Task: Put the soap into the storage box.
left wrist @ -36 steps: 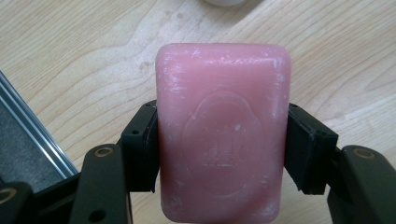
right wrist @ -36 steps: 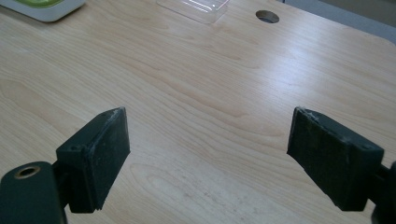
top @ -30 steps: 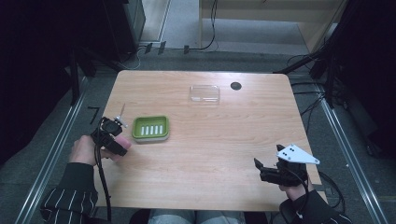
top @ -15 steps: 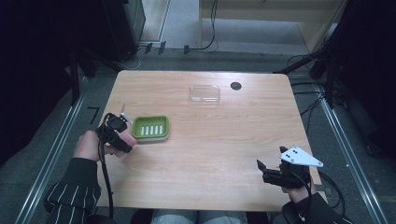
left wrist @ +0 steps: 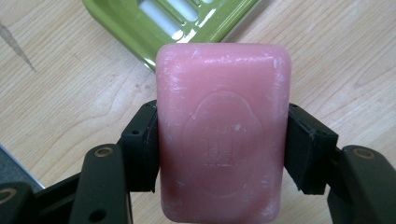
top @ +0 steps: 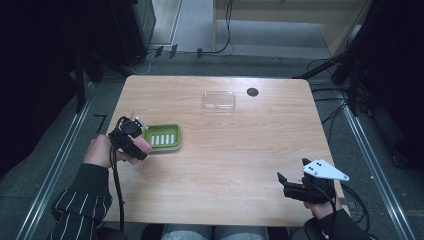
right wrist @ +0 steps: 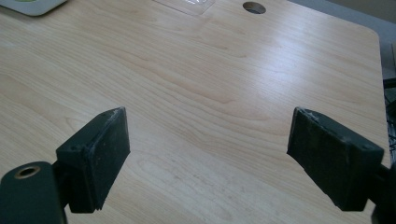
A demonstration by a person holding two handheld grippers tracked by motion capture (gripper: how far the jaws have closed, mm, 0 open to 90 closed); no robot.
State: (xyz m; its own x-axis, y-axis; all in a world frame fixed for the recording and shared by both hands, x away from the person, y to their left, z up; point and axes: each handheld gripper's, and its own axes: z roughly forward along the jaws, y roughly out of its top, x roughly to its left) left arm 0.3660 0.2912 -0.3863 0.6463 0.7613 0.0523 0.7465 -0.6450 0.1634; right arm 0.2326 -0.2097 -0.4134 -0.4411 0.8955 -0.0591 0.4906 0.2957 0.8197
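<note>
On the wooden table (top: 240, 150), seen from the high view, a green dish (top: 162, 137) with white slots sits toward the left side, and a clear lid (top: 219, 100) lies near the far edge beside a dark hole (top: 252, 92) in the tabletop. The left gripper (top: 137, 146) is at the left edge, just beside the dish's near-left corner, held by the left hand (top: 100, 151) with a striped sleeve (top: 80, 205) behind it. A pink soap (top: 142, 145) shows between its jaws, right next to the dish. The right gripper (top: 284, 186) hovers near the front right corner, well apart from everything else, a grey plate (top: 325, 170) on top of it.

In the left gripper view, the left gripper (left wrist: 219, 149) has its jaws closed against the two long sides of the soap (left wrist: 223, 130), gripping it firmly. The bar is a rounded pink block with an embossed oval stamp on its face and pale scuffs. Beyond it lies the corner of the dish (left wrist: 140, 32), close to the soap's far end; whether they touch cannot be told.

In the right gripper view, the right gripper (right wrist: 208, 154) has its jaws spread wide with nothing between them, bare table (right wrist: 210, 93) beneath. The hole (right wrist: 254, 7) and an edge of the lid (right wrist: 187, 4) sit at the far end, a sliver of the dish (right wrist: 32, 7) at the upper left.
</note>
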